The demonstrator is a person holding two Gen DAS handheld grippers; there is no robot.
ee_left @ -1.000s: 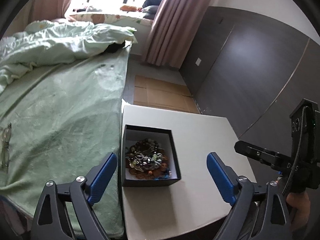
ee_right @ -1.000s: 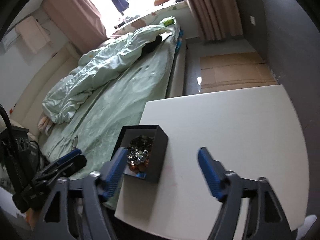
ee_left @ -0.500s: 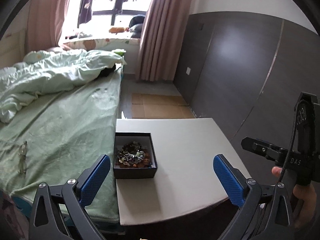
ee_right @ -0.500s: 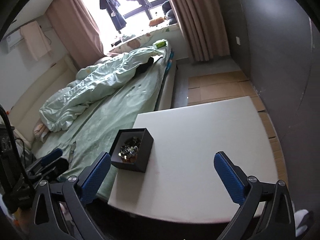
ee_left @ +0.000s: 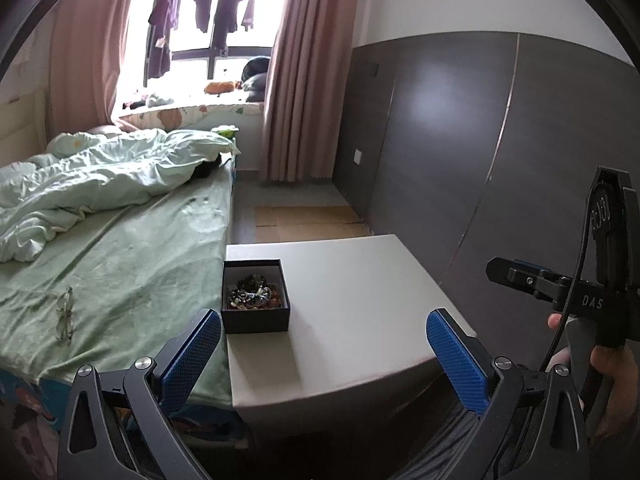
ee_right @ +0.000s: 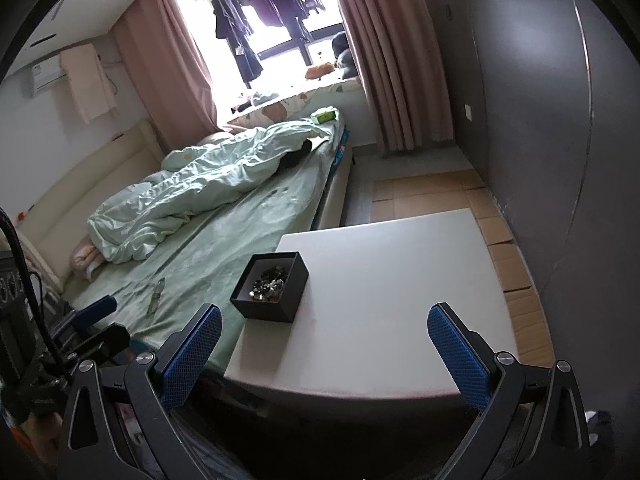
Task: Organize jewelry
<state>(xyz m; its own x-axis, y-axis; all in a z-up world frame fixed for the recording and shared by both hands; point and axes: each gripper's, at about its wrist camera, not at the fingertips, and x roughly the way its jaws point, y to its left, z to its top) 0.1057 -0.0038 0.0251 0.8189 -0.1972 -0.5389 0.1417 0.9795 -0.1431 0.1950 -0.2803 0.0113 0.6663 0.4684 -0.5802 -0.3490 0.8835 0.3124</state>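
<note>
A small black open box holding a heap of beaded jewelry stands at the left edge of a white table. It also shows in the right wrist view, with the jewelry inside. My left gripper is open and empty, held back from the table's near edge. My right gripper is open and empty too, above the near edge. The right gripper's body shows at the far right of the left wrist view.
A bed with a green sheet and a rumpled duvet touches the table's left side. A pair of glasses lies on the sheet. A dark grey wall runs along the right. Cardboard covers the floor beyond the table.
Both grippers have pulled back and up from the table, so the box looks smaller and farther. Both stay open and empty. The box has not moved.
</note>
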